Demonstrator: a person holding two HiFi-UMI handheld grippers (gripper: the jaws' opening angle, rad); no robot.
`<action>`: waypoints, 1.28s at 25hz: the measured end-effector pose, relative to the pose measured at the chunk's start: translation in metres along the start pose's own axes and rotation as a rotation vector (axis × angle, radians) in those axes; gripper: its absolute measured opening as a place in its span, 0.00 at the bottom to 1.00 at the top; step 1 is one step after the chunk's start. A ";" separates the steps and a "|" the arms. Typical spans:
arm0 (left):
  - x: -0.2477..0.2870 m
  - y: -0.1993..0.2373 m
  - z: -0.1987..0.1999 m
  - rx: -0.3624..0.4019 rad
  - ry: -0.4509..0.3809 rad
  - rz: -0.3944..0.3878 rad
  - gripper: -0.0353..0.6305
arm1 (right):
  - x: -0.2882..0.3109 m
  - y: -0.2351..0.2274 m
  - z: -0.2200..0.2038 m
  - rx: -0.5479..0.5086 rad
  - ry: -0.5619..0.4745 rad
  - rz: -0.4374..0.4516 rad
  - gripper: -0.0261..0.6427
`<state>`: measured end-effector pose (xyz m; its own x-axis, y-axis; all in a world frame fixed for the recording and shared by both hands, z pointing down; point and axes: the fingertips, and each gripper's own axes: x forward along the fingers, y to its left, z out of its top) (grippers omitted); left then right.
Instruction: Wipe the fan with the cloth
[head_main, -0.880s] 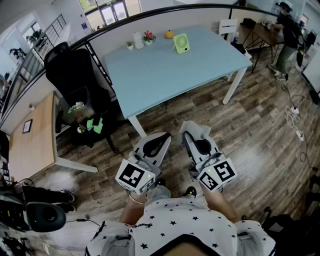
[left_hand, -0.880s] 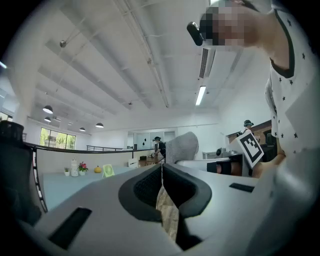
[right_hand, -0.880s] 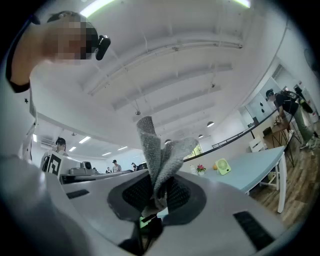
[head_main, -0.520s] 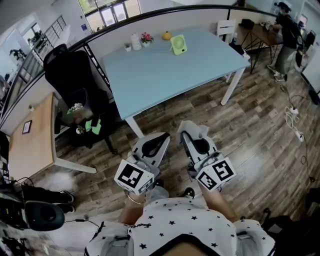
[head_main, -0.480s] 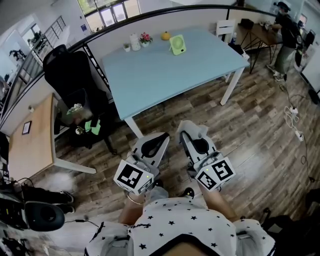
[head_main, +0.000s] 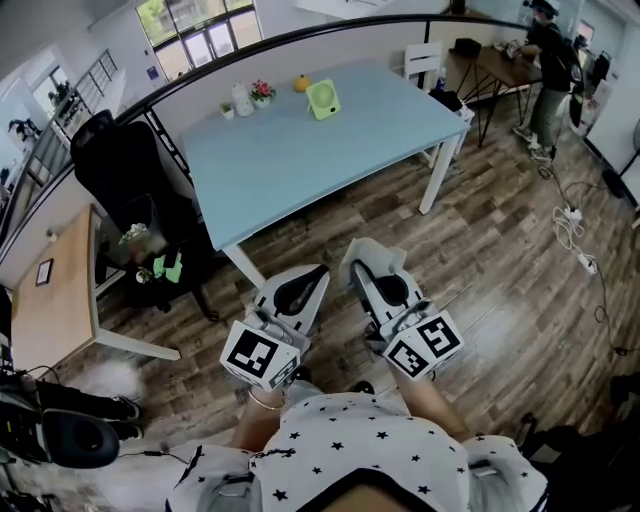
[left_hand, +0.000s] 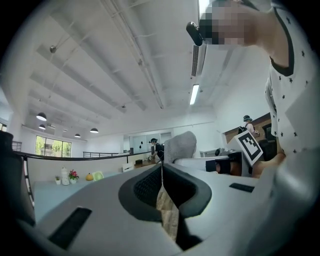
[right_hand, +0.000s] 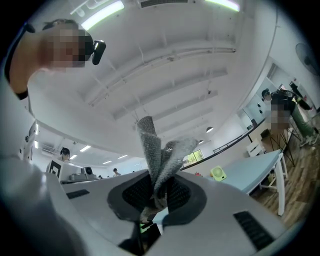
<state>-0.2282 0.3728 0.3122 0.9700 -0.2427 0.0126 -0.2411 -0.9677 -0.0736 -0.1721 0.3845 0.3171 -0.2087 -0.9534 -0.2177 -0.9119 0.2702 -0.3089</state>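
A person in a star-print top stands on the wooden floor short of a pale blue worktop (head_main: 300, 160), a pair of tongs in each hand and both held close to the body. The right tongs (head_main: 366, 252) are clamped on a grey cloth (head_main: 388, 254), a tuft of it standing up past the tips. The left tongs (head_main: 300, 274) are pressed together with nothing between them.

The small green fan (head_main: 322, 100) stands upright near the worktop's far edge, at about 12 o'clock from the tongs and well apart from them, with nearly the whole blue surface in between. Its round face is turned roughly toward the person. A small orange object (head_main: 301, 83), a pot of flowers (head_main: 262, 92) and a white bottle (head_main: 240, 98) line up at the fan's 10 o'clock.

Neither hand looks clearly nearer, but the right one carries the cloth, so the reach is probably its job: forward across the worktop, once the person has closed in on the near edge. No wiping has begun.
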 end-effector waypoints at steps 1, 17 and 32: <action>0.004 -0.007 0.002 0.010 -0.003 -0.009 0.10 | -0.006 -0.002 0.004 -0.003 -0.007 -0.002 0.11; 0.017 -0.051 -0.002 0.032 0.014 -0.033 0.10 | -0.056 -0.019 0.013 0.014 -0.032 -0.039 0.11; 0.077 0.011 -0.020 -0.032 0.001 -0.075 0.10 | -0.007 -0.087 0.009 0.029 -0.009 -0.117 0.11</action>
<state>-0.1568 0.3422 0.3324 0.9855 -0.1690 0.0180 -0.1681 -0.9849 -0.0406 -0.0885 0.3689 0.3374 -0.0980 -0.9775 -0.1865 -0.9191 0.1608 -0.3596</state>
